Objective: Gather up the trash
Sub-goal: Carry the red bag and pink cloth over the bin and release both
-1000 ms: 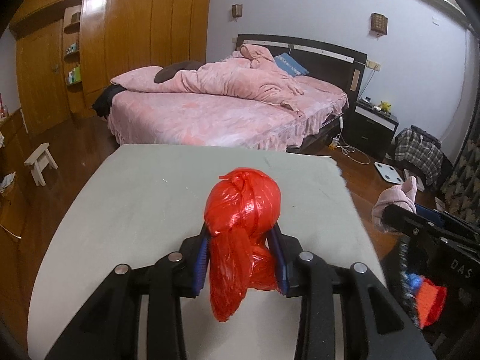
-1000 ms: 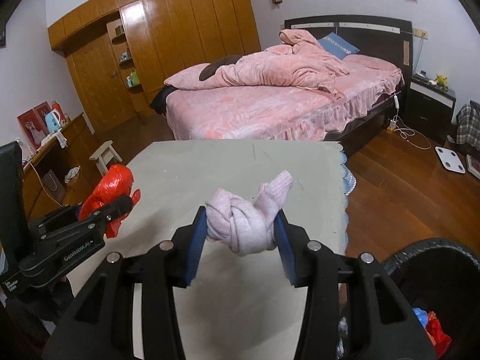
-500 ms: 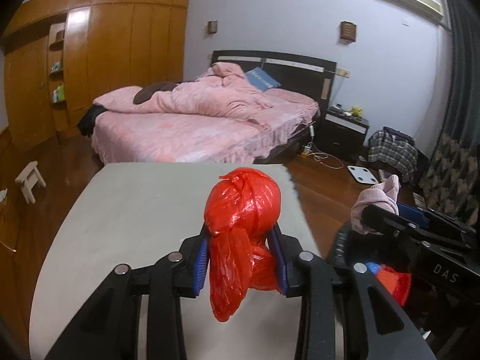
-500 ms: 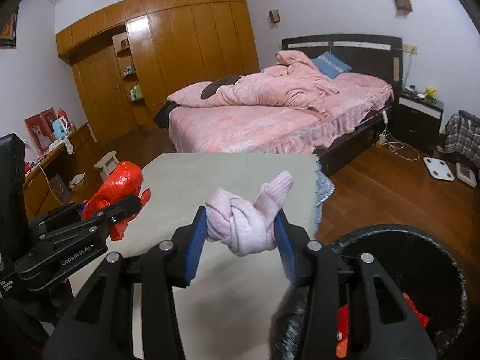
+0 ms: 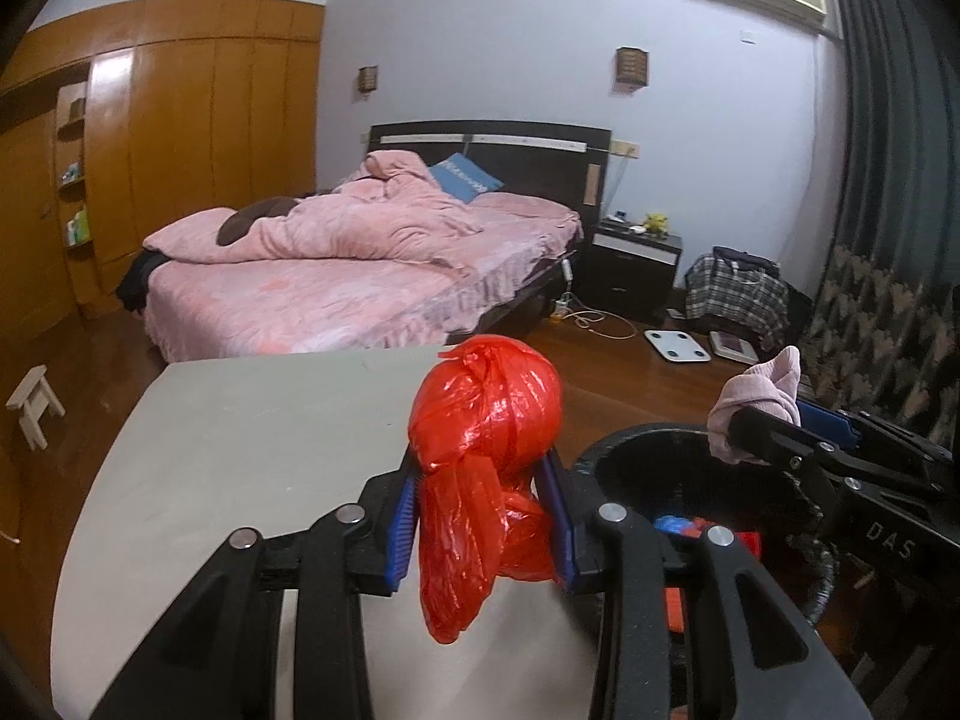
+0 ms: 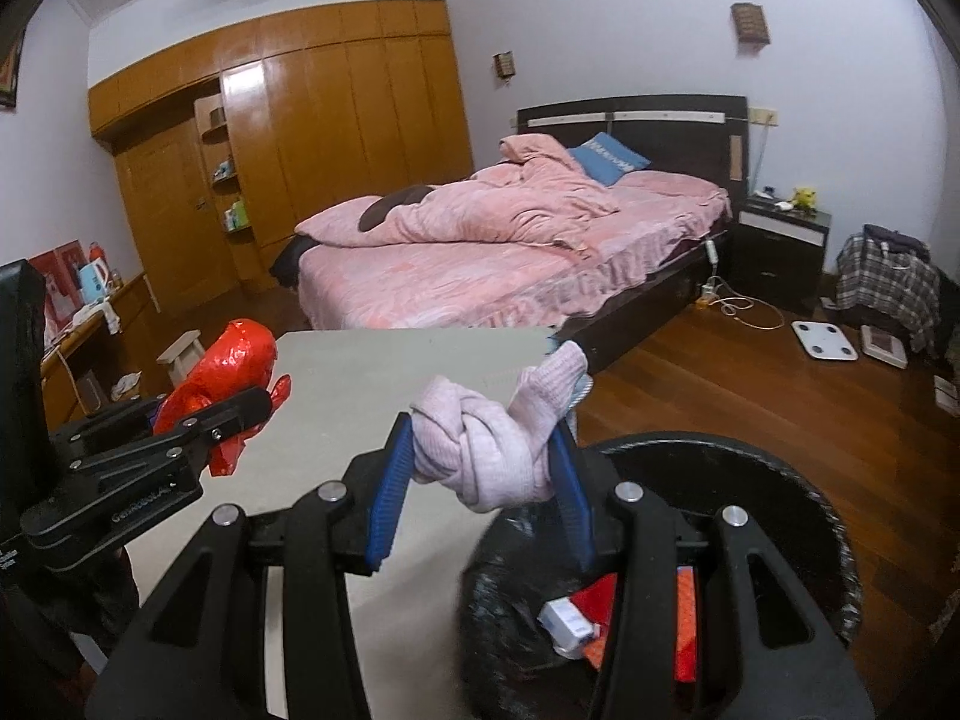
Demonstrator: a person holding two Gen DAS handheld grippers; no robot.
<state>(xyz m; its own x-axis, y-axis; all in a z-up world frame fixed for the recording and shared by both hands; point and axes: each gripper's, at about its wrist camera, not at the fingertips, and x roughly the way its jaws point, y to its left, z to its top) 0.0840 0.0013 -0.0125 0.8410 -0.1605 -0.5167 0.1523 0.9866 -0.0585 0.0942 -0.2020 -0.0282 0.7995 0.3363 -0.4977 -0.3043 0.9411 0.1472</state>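
Blue-padded jaws of the left gripper (image 5: 485, 516) are clamped on a knotted red plastic bag (image 5: 486, 420), its loose tail hanging below the pads. The right gripper (image 6: 477, 489) is likewise clamped, on a knotted pink sock (image 6: 492, 438). Neither bundle touches the grey table (image 5: 252, 450); both are carried clear of it.

Outward from the tongs: in the left wrist view the black trash bin (image 5: 654, 444) sits at about four o'clock from the red bag, just off the table's edge, with the right gripper and its sock over the bin's far rim. In the right wrist view the bin's mouth (image 6: 822, 516) opens at five o'clock from the sock, some red and white rubbish already inside.

I judge the step in hand to be the carry to the bin: both pieces are picked up, neither dropped. The next move calls for bringing each bundle squarely over the opening, the red bag especially, as it looks short of the rim, then parting the jaws to let it fall.
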